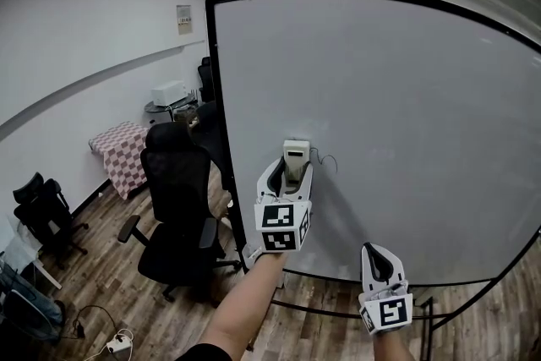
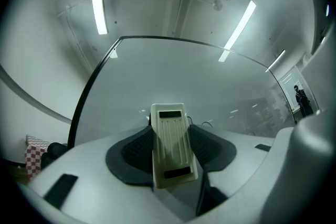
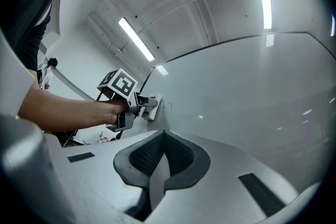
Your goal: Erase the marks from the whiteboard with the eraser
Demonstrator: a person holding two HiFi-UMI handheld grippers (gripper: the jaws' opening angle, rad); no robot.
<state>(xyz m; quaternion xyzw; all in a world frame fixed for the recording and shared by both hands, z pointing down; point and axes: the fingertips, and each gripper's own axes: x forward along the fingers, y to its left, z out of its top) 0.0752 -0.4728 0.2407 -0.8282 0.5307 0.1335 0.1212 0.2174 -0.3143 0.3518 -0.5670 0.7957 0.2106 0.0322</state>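
Left gripper (image 1: pixel 292 172) had its jaws clamped on the eraser (image 1: pixel 296 156), which looked pressed to the whiteboard (image 1: pixel 406 97), just left of a thin dark squiggle (image 1: pixel 326 158). The risk here: a hard sideways drag could twist the eraser in that narrow grip, or it could skim past the mark. It was a cream plastic block with a ribbed back and two dark slots. Right gripper (image 1: pixel 377 253) hung low, jaws together, holding nothing
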